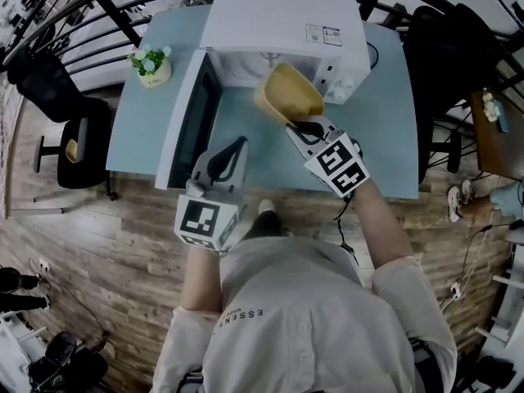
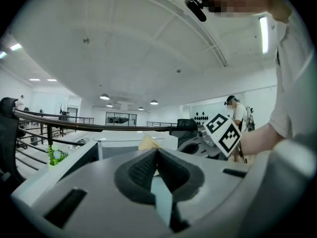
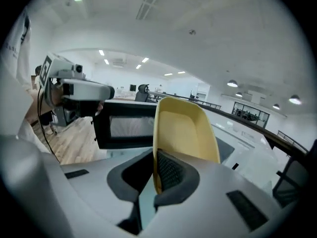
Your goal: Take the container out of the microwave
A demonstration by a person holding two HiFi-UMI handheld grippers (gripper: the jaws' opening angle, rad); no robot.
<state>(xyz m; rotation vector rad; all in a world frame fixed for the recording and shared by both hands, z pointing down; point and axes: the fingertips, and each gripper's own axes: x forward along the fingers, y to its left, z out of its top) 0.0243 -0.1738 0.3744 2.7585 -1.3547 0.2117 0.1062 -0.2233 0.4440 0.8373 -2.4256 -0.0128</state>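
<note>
- Your right gripper [image 1: 304, 127] has its jaws nearly together, pinching the near wall of the yellow container [image 1: 288, 93].
- It grips one wall only, so the container can pivot. Hold firm and don't jerk.
- The container hangs tilted in the air at the mouth of the microwave [image 1: 278, 23], at 12 o'clock of your right gripper. It looks to be at the lip or just clear of it, and empty.
- Your left gripper [image 1: 225, 158] has its jaws closed together with nothing between them. It sits low by the open door [image 1: 190, 117], at 8 o'clock of the container.
- My read of the step in hand: carry the container clear and set it down.
- Pull toward 6 o'clock until the far rim is past the opening, then move sideways.
- Roll your wrist so the base faces down before you lower it.
- The best landing spot is the bare table [image 1: 385, 121] at 3 to 4 o'clock. The door blocks 9 o'clock, so stay off that side.
- Lower until the base sits flat, then open the jaws. Don't drop it.
- Hold the left gripper out of the path.
- The plant pot [image 1: 151, 64] at 10 o'clock is well apart, so it's no concern.
</note>
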